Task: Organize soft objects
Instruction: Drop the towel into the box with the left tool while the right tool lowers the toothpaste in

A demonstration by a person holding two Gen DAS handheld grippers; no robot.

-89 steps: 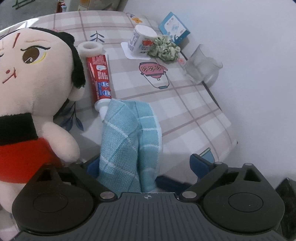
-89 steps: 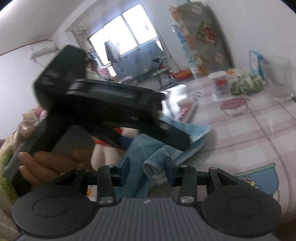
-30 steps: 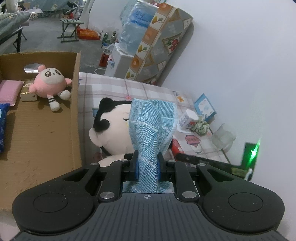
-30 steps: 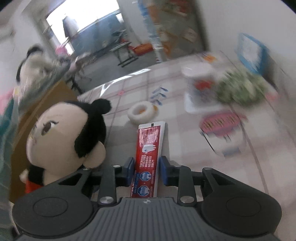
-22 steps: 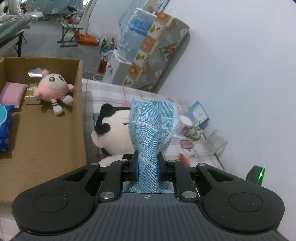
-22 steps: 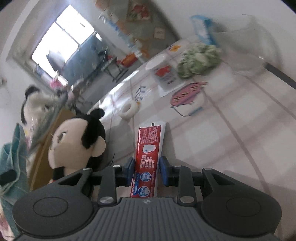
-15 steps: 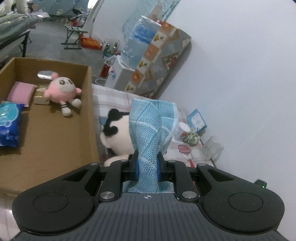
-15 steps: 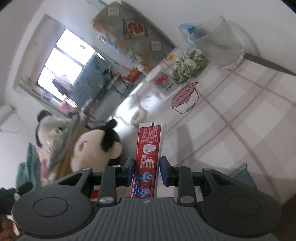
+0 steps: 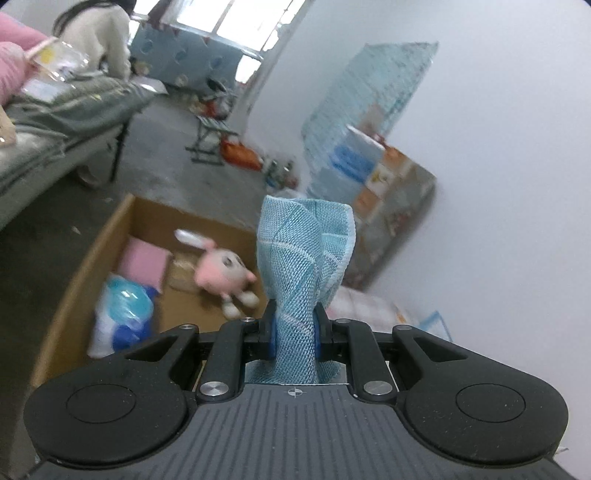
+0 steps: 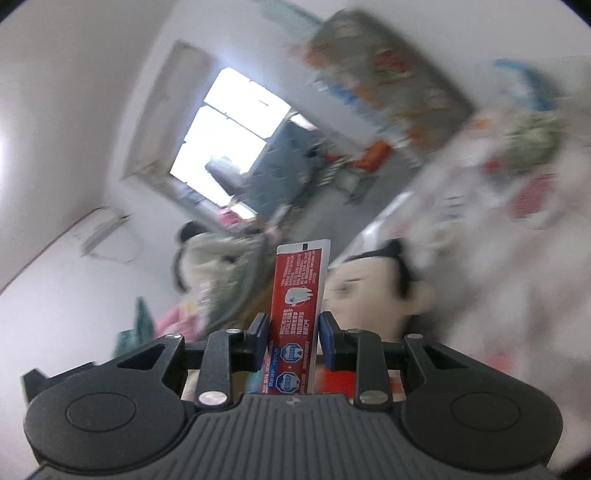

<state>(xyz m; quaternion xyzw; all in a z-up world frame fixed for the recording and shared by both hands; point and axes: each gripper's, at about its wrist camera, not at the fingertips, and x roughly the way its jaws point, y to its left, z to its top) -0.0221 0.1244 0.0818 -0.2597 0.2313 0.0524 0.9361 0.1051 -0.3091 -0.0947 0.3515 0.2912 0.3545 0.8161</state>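
Jaws on my left gripper (image 9: 294, 334) are clamped tight on a light blue towel (image 9: 301, 273), which stands up bunched between the pads and flares out above them. Past it I see an open cardboard box (image 9: 79, 273) on the floor, holding a pink plush toy (image 9: 221, 275), a pink pad (image 9: 144, 263) and a blue and white packet (image 9: 122, 314); all of that is soft with blur. A grey bed (image 9: 62, 122) runs along the left, with a person in a pale top (image 9: 99, 35) sitting at its far end.

On my right gripper (image 10: 293, 341) the jaws stand partly apart and grip a red toothpaste tube (image 10: 297, 314), which points straight forward between the pads. Just behind it to the right lies a doll with black hair (image 10: 373, 291) on the checked surface (image 10: 498, 266). This view is badly smeared, so I cannot make out the smaller items farther back.
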